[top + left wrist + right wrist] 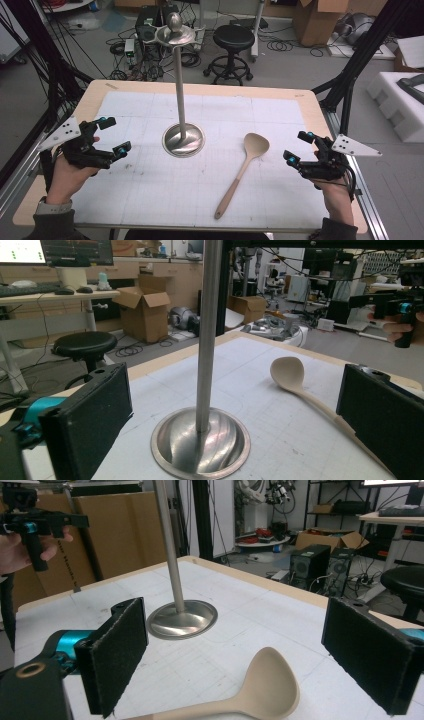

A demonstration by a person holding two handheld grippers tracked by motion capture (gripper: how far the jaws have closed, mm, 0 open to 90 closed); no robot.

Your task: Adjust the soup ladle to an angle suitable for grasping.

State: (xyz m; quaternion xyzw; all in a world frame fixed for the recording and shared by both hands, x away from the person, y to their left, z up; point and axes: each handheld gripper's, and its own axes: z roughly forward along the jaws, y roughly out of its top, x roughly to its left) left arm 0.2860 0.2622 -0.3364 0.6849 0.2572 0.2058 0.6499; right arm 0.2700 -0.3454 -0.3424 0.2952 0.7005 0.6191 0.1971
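Cluttered lab floor surrounds my table (pixel 125 100). Steel stand (pixel 183 137) sits centre; spoon (pixel 245 165) lies right of it, flat. I judge it light, rigid, smooth; grip mid-handle. Left tool (pixel 111 136) and right tool (pixel 299 148): jaws apart, empty.

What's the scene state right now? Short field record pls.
surface: table with a white gridded mat
stand: metal stand, upright, round base on the mat at centre
spoon: beige spoon, flat on the mat, to the right of the stand, not touching it
left gripper: open, holding nothing, left of the stand
right gripper: open, holding nothing, right of the spoon
contact: neither gripper touches anything
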